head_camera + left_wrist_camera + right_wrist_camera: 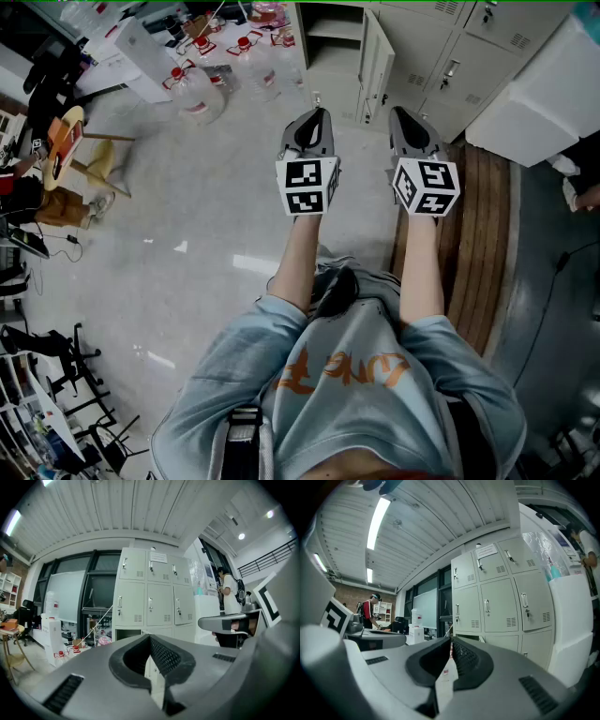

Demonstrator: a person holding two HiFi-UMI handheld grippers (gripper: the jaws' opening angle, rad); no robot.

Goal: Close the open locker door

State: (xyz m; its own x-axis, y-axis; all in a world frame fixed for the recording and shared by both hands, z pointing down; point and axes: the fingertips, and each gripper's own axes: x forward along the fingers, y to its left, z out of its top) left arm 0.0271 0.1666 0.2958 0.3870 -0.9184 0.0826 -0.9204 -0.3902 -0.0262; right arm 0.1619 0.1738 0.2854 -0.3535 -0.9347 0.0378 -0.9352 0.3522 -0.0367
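Note:
A bank of pale grey lockers (441,47) stands ahead on the floor. Its bottom-left compartment (333,42) is open, and the open locker door (378,64) swings out towards me, edge-on. Both grippers are held side by side short of it and touch nothing. My left gripper (318,114) points at the door and is shut with nothing in it. My right gripper (399,114) is shut too and holds nothing. In the left gripper view the lockers (150,597) rise above the shut left gripper (150,637). The right gripper view shows the lockers (497,602) beyond the right gripper (451,640).
Large water bottles with red caps (197,89) lie on the floor at the left of the lockers. A white box (534,94) stands at the right, with a wooden platform (473,234) below it. A stool (75,141) stands far left. People stand in the background (230,592) (370,610).

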